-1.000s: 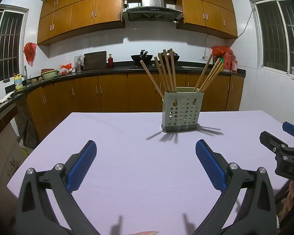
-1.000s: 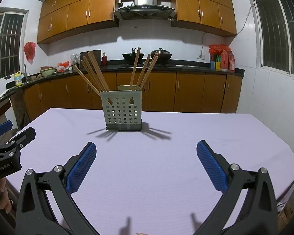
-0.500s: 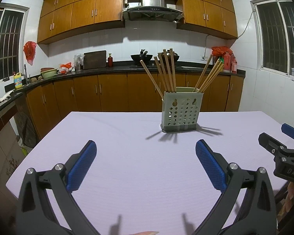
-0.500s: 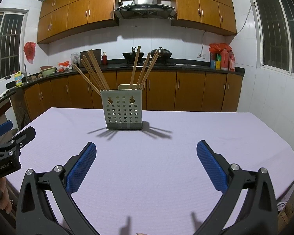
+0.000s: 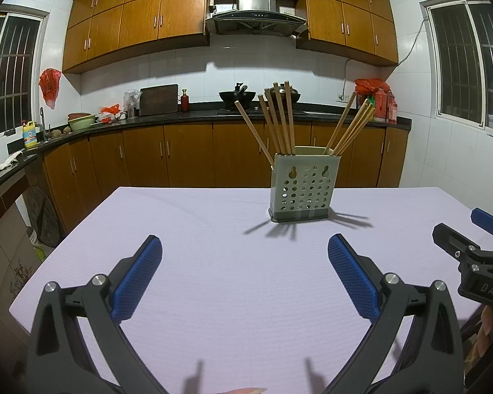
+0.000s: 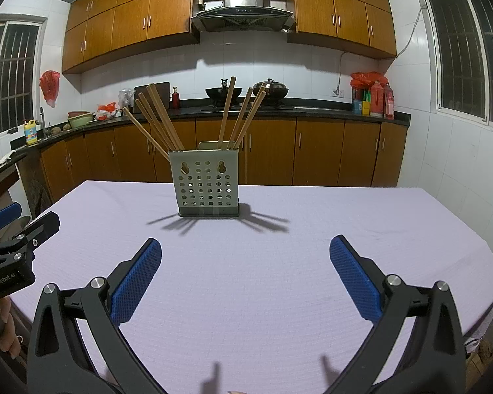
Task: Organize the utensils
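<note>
Chopsticks (image 5: 281,121) stood leaning in perforated grey holder (image 5: 304,190) mid-table on lilac tablecloth (image 5: 233,282). Left gripper (image 5: 245,274) spread wide, empty, hovered above cloth. Right gripper (image 6: 245,274) likewise apart, empty, well short of holder.

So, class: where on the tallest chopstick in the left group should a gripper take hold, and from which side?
Probably the upper bare shaft of the tallest chopstick, from above. Its lower end is sunk in the perforated holder and it leans up-left, so only the top is free. Tilt the open right gripper to match the lean and close across the thin shaft.
</note>
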`<state>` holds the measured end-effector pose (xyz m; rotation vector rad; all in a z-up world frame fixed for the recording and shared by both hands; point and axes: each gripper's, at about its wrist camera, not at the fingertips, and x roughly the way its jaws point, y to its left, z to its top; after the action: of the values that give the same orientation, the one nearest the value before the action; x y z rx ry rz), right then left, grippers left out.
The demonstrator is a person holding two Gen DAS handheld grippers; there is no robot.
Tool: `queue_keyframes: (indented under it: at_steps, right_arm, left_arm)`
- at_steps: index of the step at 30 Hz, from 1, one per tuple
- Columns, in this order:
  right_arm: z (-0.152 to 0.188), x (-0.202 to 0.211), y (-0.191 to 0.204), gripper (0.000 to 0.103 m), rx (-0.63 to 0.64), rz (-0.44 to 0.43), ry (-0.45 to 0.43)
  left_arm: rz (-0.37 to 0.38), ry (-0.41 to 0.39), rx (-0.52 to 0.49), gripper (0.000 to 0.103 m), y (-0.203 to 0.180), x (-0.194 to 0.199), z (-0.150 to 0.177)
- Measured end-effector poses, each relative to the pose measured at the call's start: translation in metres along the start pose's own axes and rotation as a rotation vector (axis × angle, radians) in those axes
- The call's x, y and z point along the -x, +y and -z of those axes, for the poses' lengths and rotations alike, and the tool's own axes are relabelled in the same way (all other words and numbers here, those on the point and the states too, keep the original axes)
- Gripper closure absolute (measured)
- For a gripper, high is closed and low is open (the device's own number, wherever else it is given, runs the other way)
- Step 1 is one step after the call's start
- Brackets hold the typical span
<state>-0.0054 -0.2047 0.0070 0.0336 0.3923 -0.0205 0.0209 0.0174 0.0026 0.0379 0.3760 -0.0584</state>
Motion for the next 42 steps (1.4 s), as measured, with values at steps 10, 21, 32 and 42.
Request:
queue_keyframes:
  at_steps: [10,21,32,42]
  right_arm:
    - [-0.0001,0.0,-0.0005,0.002,-0.001,-0.001,0.0]
    - [0.0005,-0.0002,-0.0002,0.002,-0.002,0.0,0.001]
    - [0.0023,-0.001,0.0005,0.002,-0.006,0.0,0.002]
    - [0.0034,-0.0013,0.0017,0.002,-0.008,0.0,0.003]
  left_arm:
    - [0.0,0.0,0.001,0.004,-0.0007,-0.0004,0.0001]
    - [-0.001,0.001,0.002,0.004,-0.0015,-0.0001,-0.0001]
    - [0.0,0.001,0.002,0.004,-0.0015,0.0002,-0.0004]
    - [0.0,0.002,0.004,0.004,-0.0023,0.0004,-0.0005]
